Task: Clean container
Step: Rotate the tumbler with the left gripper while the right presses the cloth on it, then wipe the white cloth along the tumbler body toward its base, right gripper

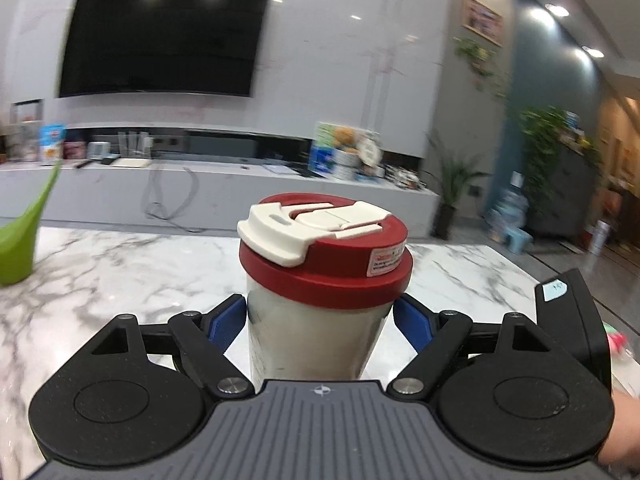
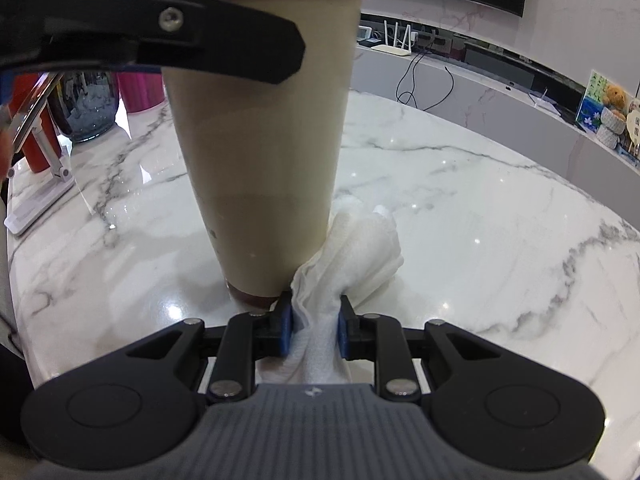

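Right gripper (image 2: 312,324) pinched a white cloth (image 2: 352,248) against the foot of the cream tumbler (image 2: 260,152) standing on the marble table (image 2: 480,216). Left gripper (image 1: 320,320) flanked the tumbler, pads seemingly just clear. Its red lid (image 1: 340,256) bore a small sticker, unreadable.

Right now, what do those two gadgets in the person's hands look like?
Both look alike: the left gripper and right gripper have black linkage arms with silver screws, round black discs, a ribbed grey body bearing a small white emblem, and blue pads on the fingertips.
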Tool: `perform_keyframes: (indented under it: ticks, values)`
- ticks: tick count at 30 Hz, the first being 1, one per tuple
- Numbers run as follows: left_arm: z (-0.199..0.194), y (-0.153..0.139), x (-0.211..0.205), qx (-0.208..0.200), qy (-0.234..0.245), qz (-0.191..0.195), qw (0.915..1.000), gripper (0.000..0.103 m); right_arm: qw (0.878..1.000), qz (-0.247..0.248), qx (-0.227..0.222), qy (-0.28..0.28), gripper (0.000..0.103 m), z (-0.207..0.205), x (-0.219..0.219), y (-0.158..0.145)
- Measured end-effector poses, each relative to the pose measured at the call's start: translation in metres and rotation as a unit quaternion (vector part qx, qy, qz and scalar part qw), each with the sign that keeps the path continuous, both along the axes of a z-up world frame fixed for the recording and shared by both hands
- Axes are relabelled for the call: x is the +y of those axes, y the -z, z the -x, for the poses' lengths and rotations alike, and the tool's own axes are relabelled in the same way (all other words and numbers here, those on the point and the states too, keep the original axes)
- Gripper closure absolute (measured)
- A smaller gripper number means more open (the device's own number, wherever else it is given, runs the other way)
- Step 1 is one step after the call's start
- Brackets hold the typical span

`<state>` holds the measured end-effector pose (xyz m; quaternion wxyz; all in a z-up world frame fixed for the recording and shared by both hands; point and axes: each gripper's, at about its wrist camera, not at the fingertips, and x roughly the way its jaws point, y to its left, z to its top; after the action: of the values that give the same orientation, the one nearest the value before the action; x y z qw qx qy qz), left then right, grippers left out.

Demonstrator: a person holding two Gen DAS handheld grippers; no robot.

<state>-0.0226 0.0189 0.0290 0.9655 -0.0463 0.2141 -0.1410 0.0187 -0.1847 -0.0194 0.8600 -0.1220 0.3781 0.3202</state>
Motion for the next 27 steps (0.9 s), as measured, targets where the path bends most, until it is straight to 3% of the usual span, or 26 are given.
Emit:
perform_keyframes:
  ticks: [4,10,19,27]
  values:
    - [-0.001,0.000,-0.008,-0.010,-0.022,-0.021,0.9995,0.024,1.000,-0.004,0.003,0.002,0.078,-0.002,-0.004,0.001]
    - [-0.002,-0.003,-0.003,-0.011,-0.001,-0.024,0.9996,0.025,1.000,-0.011,-0.011,0.017,0.078,-0.003,-0.015,-0.003]
    - [-0.014,-0.007,0.014,0.007,0.075,-0.032,0.9967,0.025,0.989,-0.073,-0.116,0.058,0.078,-0.002,-0.051,-0.038]
    - [-0.021,-0.007,0.027,0.017,0.140,-0.042,0.9891,0.025,0.982,-0.088,-0.169,0.007,0.078,0.011,-0.049,-0.058]
